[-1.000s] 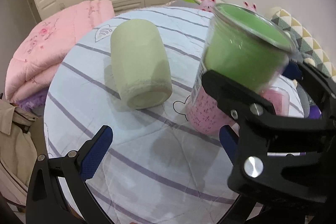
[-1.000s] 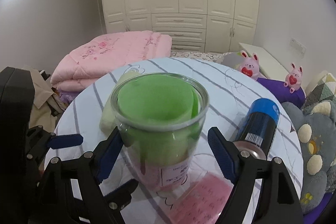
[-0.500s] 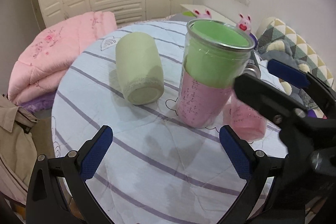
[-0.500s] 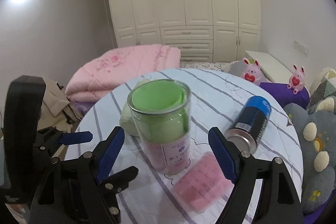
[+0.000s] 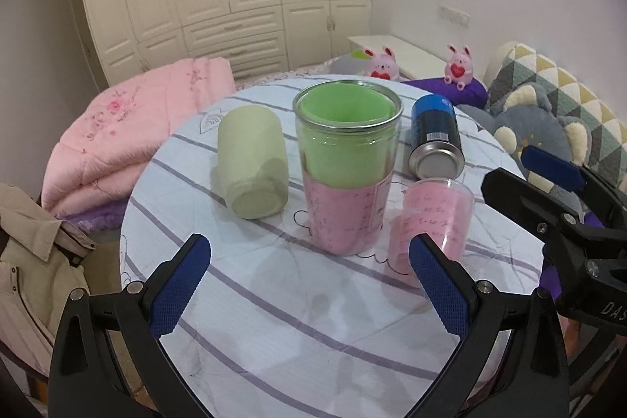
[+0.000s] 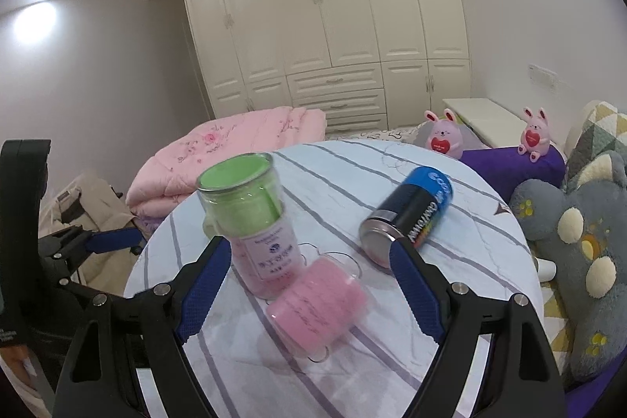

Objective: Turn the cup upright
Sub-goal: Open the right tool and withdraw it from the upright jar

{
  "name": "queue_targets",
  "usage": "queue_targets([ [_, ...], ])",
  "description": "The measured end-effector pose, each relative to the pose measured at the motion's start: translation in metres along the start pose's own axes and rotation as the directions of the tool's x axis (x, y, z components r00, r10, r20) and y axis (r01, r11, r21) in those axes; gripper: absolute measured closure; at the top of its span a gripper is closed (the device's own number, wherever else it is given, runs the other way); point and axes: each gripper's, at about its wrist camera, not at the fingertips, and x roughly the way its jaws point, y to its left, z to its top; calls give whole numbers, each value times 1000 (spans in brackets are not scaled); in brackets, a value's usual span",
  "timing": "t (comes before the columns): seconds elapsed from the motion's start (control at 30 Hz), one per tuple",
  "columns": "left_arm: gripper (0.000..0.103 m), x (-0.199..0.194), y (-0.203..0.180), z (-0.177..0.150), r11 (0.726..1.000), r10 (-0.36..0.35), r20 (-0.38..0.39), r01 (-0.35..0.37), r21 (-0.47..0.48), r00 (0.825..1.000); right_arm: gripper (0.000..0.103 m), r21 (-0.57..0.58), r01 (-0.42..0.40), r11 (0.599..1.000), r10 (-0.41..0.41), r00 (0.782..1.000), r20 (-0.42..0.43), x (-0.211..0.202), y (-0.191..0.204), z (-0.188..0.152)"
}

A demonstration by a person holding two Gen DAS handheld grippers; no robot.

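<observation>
A clear cup with green and pink liners (image 5: 347,167) stands upright, mouth up, in the middle of the round striped table (image 5: 274,320); it also shows in the right wrist view (image 6: 250,222). My left gripper (image 5: 309,285) is open and empty, back from the cup near the table's front. My right gripper (image 6: 305,288) is open and empty, pulled back and raised; one of its fingers (image 5: 548,167) shows at the right in the left wrist view.
A pale green cup (image 5: 250,163) lies on its side left of the upright cup. A small pink cup (image 6: 317,308) lies on its side to its right. A blue-black can (image 6: 411,214) lies beyond. Pink quilt (image 5: 129,128), cushions and plush toys surround the table.
The right gripper has set the clear cup upright on the table, let go and drawn back and up. The left gripper has pulled back too, so the table looks smaller.
</observation>
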Motion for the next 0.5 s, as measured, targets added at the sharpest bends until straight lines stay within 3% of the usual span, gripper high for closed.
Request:
queue_targets([
  [0.23,1,0,-13,-3,1000,17,-6,-17,-9,1000,18,53,-33,998,32,999,29,-8,-20,-4],
  [0.5,1,0,-19,-2,999,41,4,-41,-23,999,18,78,-18,997,14,998,59,-10,-26,-8],
])
